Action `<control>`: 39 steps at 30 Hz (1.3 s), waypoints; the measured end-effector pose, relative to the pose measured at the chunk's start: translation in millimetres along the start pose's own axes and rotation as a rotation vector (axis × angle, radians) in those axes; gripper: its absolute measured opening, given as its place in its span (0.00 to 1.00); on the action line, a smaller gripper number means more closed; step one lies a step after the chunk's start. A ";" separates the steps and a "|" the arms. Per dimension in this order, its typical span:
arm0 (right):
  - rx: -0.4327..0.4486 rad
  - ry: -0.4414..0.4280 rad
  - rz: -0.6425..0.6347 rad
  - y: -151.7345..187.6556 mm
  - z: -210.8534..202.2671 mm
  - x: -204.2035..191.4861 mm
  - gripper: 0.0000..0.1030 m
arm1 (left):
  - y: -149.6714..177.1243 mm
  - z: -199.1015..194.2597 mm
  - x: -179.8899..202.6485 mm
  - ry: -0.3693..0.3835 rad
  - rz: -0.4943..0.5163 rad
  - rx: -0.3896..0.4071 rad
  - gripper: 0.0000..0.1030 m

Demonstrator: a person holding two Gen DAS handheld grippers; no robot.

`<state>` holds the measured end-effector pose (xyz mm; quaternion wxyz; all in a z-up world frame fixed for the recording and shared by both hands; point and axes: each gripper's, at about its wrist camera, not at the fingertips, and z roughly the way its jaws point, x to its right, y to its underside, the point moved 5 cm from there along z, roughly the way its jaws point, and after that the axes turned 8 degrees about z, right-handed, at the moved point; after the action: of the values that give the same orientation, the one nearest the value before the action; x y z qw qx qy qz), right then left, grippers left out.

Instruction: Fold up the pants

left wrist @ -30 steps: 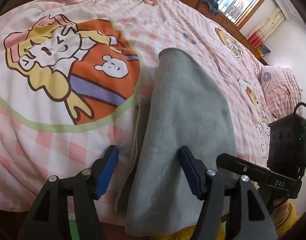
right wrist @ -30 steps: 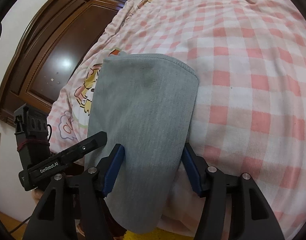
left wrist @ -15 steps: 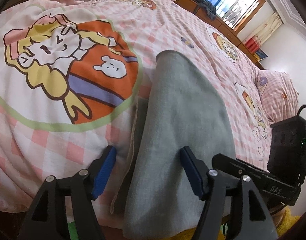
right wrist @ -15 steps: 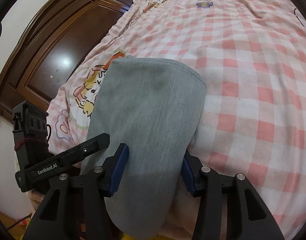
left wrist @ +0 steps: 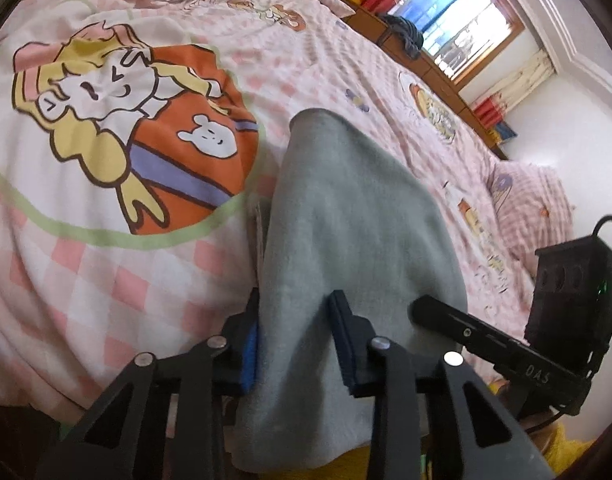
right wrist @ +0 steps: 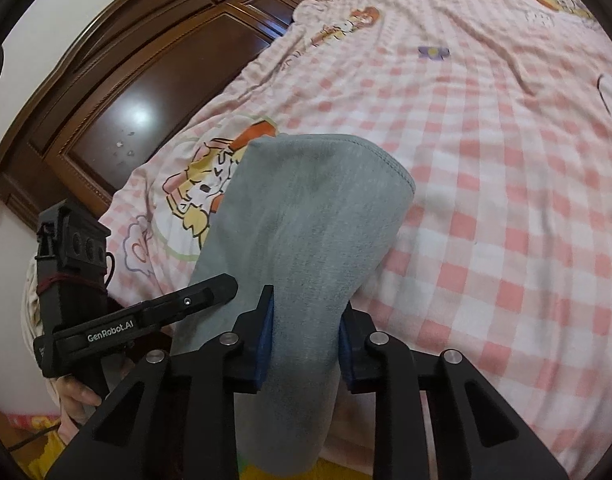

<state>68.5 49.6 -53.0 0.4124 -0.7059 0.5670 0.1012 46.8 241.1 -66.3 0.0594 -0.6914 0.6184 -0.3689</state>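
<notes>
One pair of grey pants [left wrist: 346, 240] lies on the bed, folded into a long strip that runs from the near edge of the mattress toward the middle; its near end hangs over the edge. In the right wrist view the same pants [right wrist: 306, 216] show a stitched, rounded far end.

Two claws are at the near end of the strip, side by side. The left claw [left wrist: 295, 340] has its blue pads pressed against the cloth on both sides, bunching it between them. The right claw [right wrist: 306, 336] likewise pinches the cloth between its blue pads [right wrist: 264, 340]. Both sets of jaws have just been closing: a second ago they stood wide on either side of the strip, and now they are clamped on it.

Under the pants is one pink checked bedspread [left wrist: 117, 280] with cartoon prints. One pillow [left wrist: 534, 204] lies at the far right in the left view, one window [left wrist: 454, 24] behind it. A dark wooden headboard [right wrist: 117, 92] stands beyond the bed in the right view.
</notes>
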 end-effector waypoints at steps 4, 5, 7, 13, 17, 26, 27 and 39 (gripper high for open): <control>0.011 0.004 -0.009 -4.3 -15.3 3.1 0.26 | 0.1 -2.8 9.2 0.033 -0.018 0.009 0.28; 0.013 0.005 -0.009 -5.5 -19.1 5.2 0.26 | 1.1 -2.5 13.3 0.036 -0.016 0.009 0.28; 0.017 0.013 -0.010 -6.5 -26.3 10.1 0.26 | 2.2 -0.6 22.8 0.043 -0.007 0.010 0.28; 0.046 0.034 -0.002 -8.2 -52.4 29.0 0.26 | 3.5 8.9 53.0 0.065 0.012 0.003 0.28; 0.075 0.046 -0.005 -11.5 -71.5 40.5 0.26 | 3.4 15.2 75.8 0.080 0.029 0.002 0.28; 0.139 0.071 -0.011 -20.3 -116.5 70.8 0.26 | -4.6 33.2 130.8 0.107 0.081 -0.009 0.28; 0.148 0.074 -0.008 -21.8 -123.5 76.3 0.26 | -5.2 34.9 137.0 0.108 0.086 -0.008 0.28; 0.228 0.133 0.021 -39.1 -194.9 147.0 0.26 | -15.5 79.7 234.2 0.153 0.177 -0.039 0.28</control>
<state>89.2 -191.0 0.2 0.4503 -0.6534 0.6084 -0.0066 97.2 4.3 -13.2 0.0308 -0.6050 0.6866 -0.4019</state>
